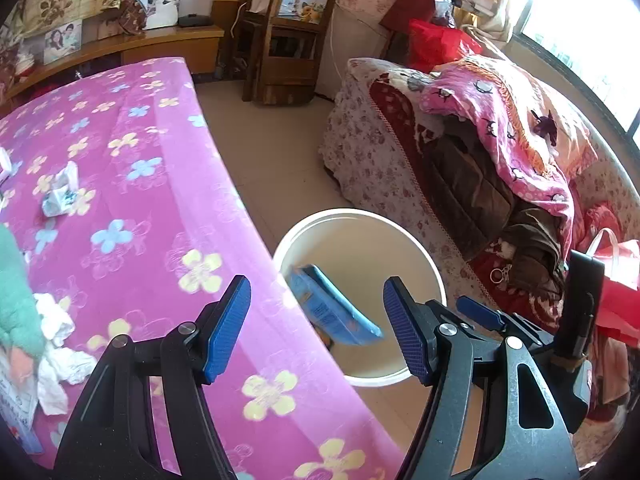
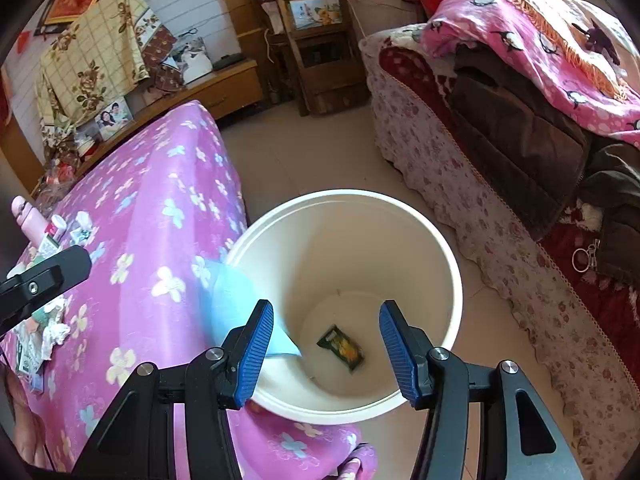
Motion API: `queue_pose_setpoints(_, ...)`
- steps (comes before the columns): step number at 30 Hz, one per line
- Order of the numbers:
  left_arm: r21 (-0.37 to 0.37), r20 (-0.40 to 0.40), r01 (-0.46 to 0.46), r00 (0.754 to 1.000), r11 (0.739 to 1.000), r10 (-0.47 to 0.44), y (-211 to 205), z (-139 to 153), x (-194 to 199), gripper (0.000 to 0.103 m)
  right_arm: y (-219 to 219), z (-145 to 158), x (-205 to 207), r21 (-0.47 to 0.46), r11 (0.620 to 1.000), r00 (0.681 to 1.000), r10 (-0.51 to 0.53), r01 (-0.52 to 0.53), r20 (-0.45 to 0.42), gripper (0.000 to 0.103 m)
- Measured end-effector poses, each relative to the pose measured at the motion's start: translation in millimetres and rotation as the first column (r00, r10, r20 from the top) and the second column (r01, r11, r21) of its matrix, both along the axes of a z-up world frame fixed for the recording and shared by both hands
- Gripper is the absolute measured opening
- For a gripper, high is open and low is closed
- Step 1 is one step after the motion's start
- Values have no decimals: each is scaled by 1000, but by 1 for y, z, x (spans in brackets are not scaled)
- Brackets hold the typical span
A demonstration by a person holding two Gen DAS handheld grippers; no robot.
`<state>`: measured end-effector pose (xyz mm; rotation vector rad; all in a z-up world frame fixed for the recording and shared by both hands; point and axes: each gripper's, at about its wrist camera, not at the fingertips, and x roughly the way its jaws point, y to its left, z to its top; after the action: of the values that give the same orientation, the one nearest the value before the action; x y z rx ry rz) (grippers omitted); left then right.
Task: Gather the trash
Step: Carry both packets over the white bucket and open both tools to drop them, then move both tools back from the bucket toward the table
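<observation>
We see the left gripper [image 1: 316, 330] with fingers parted wide, gripping nothing; a blue packet [image 1: 334, 312] hangs between them, over the white bucket [image 1: 434, 264]. The right gripper [image 2: 326, 354] stands part open and empty; the light-blue packet [image 2: 236, 312] lies against its left finger [image 2: 256, 352], apart from the right one. Ahead of those fingers, a green wrapper [image 2: 341, 347] rests on the bucket floor. Left of both, the pink flowered cover [image 1: 160, 208] touches the bucket rim; crumpled tissues [image 1: 60, 336] remain there. A sofa [image 2: 460, 184] bounds the bare floor on the right.
</observation>
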<state>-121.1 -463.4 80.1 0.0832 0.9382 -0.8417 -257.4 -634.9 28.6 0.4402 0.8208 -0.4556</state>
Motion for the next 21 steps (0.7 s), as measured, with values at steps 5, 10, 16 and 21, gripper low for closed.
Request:
queue_pose_setpoints(5, 27, 58, -17, 998, 999, 15, 15, 6, -7, 68, 12, 9, -4, -25, 1000, 1000, 5, -5, 4, 53)
queue_pose_setpoints(10, 78, 134, -41, 990, 996, 30, 27, 8, -16, 68, 19, 21, -11, -38, 999, 1000, -3, 4, 18, 54)
queue_pose_setpoints(16, 63, 155, -44, 987, 997, 34, 45, 17, -28, 68, 32, 39, -25, -60, 998, 999, -3, 6, 41, 62)
queue_pose_setpoints(21, 63, 167, -57, 985, 996, 45, 63, 22, -36, 68, 48, 46, -30, -68, 998, 999, 11, -8, 42, 62)
